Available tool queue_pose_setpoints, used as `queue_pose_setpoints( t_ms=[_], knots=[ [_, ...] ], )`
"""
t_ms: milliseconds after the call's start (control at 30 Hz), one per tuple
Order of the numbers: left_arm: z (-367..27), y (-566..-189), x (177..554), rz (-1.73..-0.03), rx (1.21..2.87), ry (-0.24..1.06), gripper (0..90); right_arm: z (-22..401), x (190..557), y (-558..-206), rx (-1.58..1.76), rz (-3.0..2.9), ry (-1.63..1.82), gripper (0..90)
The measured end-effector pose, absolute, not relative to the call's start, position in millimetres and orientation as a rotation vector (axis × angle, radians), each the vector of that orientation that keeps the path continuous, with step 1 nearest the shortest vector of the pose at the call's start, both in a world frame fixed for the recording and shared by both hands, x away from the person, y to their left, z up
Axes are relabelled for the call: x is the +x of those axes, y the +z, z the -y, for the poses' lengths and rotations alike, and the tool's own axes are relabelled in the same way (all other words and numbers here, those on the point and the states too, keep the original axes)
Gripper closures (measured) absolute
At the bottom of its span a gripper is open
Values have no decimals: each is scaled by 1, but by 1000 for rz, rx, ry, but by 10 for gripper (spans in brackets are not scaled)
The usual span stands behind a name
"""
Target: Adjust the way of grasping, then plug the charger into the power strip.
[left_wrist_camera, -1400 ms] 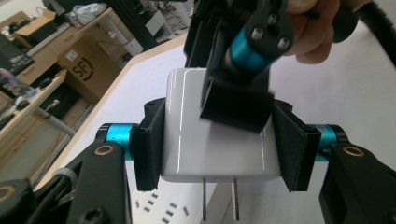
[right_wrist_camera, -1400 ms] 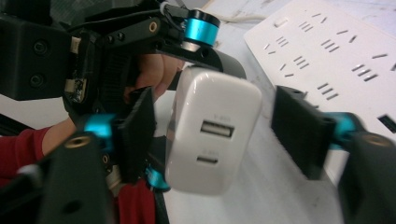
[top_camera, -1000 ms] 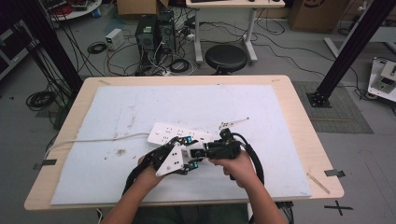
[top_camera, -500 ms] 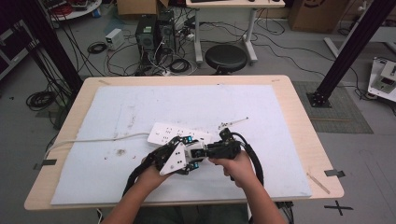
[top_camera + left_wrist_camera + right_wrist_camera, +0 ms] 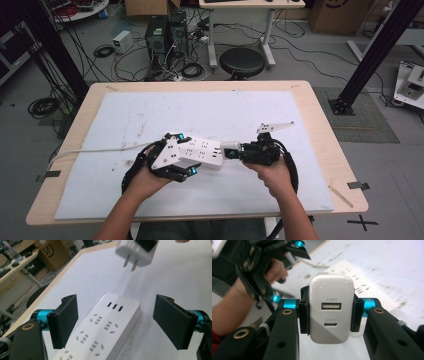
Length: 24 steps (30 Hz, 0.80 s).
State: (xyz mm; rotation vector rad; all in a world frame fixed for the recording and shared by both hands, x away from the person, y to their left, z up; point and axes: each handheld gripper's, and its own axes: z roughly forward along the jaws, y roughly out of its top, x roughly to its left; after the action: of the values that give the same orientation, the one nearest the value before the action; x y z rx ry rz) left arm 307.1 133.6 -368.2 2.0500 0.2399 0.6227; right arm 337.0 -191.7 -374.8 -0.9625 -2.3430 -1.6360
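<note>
A white power strip (image 5: 202,150) lies on the white mat; in the left gripper view its sockets (image 5: 105,327) face up. My left gripper (image 5: 187,154) straddles it, and its jaws have just been opening: the black pads (image 5: 66,322) stand well apart from the strip's sides, touching nothing. My right gripper (image 5: 235,150) is shut on a white USB charger (image 5: 330,290), its ports facing the camera. The charger (image 5: 136,252) hangs in the air beyond the strip's end, its two prongs bare and pointing down at the strip.
The strip's white cord (image 5: 90,150) runs left off the mat (image 5: 250,110) toward the table's left edge. The wooden table rim (image 5: 320,125) borders the mat. Behind the table stand a black stool (image 5: 242,62), computer towers and cables on the floor.
The right gripper has pulled away to the right and up with the charger, off the strip. The left jaws have opened around the strip, and the hands are farther apart.
</note>
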Motion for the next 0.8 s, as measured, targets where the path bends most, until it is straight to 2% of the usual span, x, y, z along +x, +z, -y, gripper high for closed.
queue_pose_setpoints(
  t_ms=[467,800],
  knots=[
    [-202,-351,331,-443,2067,581,204,213,331,-369,-987,2522,-1642,632],
    [-223,-354,340,-521,2059,580,204,218,332,-366,-953,2619,-1608,631]
  ],
)
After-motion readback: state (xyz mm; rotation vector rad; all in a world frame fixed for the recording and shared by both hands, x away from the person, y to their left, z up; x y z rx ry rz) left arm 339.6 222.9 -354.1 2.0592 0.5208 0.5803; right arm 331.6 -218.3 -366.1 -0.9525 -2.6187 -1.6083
